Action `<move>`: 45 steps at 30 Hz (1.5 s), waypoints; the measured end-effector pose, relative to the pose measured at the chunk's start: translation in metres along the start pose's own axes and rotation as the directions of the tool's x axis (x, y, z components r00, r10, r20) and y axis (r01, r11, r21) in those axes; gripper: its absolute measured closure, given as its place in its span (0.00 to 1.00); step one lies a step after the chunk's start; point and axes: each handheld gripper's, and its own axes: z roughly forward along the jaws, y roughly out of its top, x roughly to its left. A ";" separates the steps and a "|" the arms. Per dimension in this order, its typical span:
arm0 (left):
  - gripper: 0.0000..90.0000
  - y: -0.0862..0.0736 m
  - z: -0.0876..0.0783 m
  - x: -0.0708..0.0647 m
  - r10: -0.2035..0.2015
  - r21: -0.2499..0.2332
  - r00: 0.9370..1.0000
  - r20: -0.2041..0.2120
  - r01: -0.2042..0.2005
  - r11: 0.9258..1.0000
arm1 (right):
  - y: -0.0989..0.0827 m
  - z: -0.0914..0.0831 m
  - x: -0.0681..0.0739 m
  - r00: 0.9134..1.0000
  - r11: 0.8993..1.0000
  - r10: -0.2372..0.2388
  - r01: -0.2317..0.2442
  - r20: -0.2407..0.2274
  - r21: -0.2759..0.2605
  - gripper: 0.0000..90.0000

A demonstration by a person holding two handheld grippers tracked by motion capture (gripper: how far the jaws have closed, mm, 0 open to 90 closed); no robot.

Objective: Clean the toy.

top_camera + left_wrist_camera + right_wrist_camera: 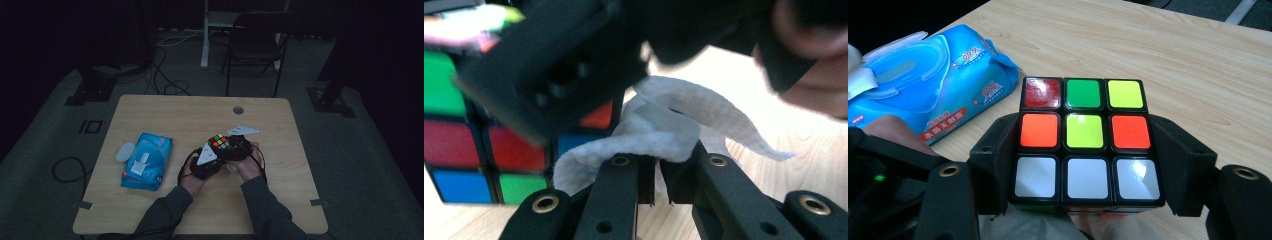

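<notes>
The puzzle cube (1087,142) sits square between the right gripper (1087,165)'s jaws, which clamp its two sides; its white row lies nearest that gripper, its top face turned up. The left gripper (656,175)'s jaws are pinched shut on a crumpled white wipe (659,132) (cube just beyond). Both hands (248,167) meet low over the bench (160,107), forearms converging.

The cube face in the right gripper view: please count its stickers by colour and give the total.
Top face of the cube, held between the right gripper's jaws:
White: 3
Orange: 2
Yellow-green: 2
Green: 1
Red: 1
Total: 9
</notes>
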 end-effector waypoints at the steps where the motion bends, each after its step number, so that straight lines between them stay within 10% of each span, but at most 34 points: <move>1: 0.94 0.001 0.000 0.000 -0.005 -0.008 1.000 0.002 0.005 1.000 | 0.000 0.000 0.000 1.000 1.000 0.002 -0.002 -0.001 0.001 0.38; 22: 0.94 -0.019 -0.005 0.015 -0.036 0.137 0.998 -0.056 0.043 0.990 | 0.000 -0.006 -0.005 1.000 1.000 -0.002 0.002 0.015 -0.005 0.38; 45: 0.92 -0.031 -0.036 0.053 -0.140 0.203 0.962 -0.234 0.190 0.961 | -0.010 -0.004 -0.012 0.998 0.999 -0.023 0.021 0.052 0.036 0.38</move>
